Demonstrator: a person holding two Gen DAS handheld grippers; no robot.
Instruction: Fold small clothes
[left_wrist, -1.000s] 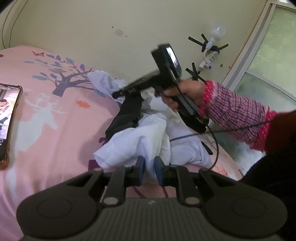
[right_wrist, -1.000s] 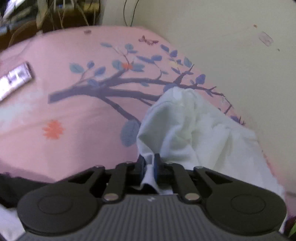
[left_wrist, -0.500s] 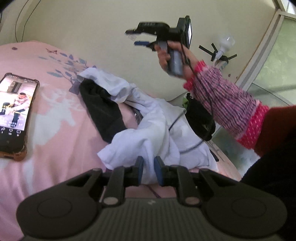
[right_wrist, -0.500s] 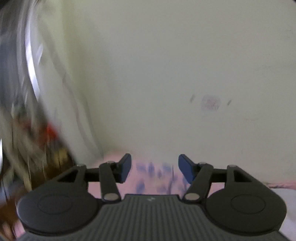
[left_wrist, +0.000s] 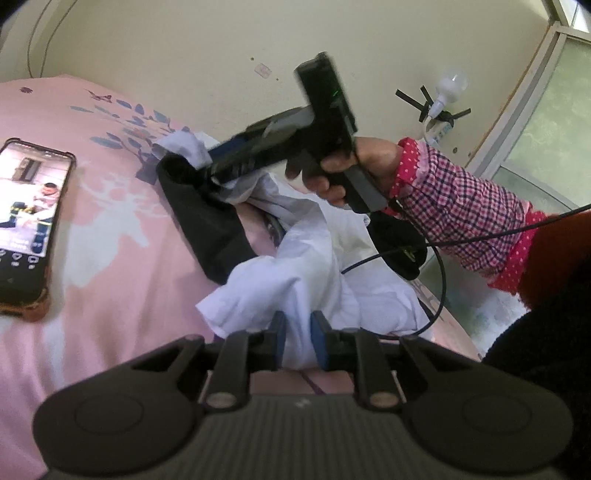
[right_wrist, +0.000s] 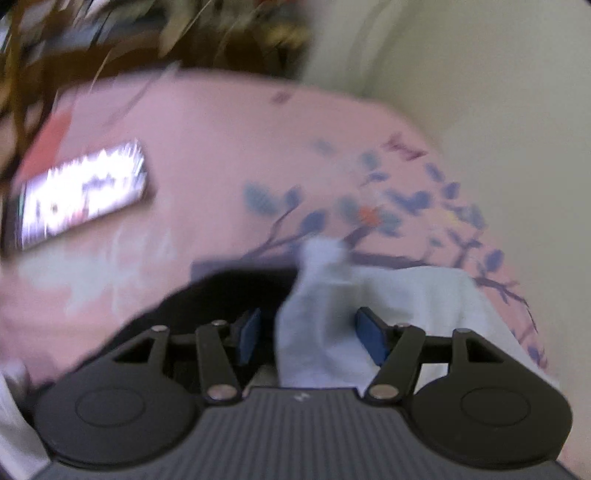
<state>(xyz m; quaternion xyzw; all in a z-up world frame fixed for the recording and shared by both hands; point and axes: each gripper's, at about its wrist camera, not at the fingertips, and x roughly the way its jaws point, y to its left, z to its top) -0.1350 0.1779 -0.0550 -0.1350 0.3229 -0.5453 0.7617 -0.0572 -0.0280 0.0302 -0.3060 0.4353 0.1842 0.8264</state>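
While left gripper (left_wrist: 297, 338) clenches white garment (left_wrist: 295, 269), long axis toward wall, right gripper (right_wrist: 310, 334) jaws released.

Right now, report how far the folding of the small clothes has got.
Done: nothing looks folded; the crumpled white garment and the black garment lie in a heap on the pink printed bedsheet.
In hand: the left gripper pinches a white fold; the right gripper stands open around a bunched white corner.
Left: spreading and folding both pieces.
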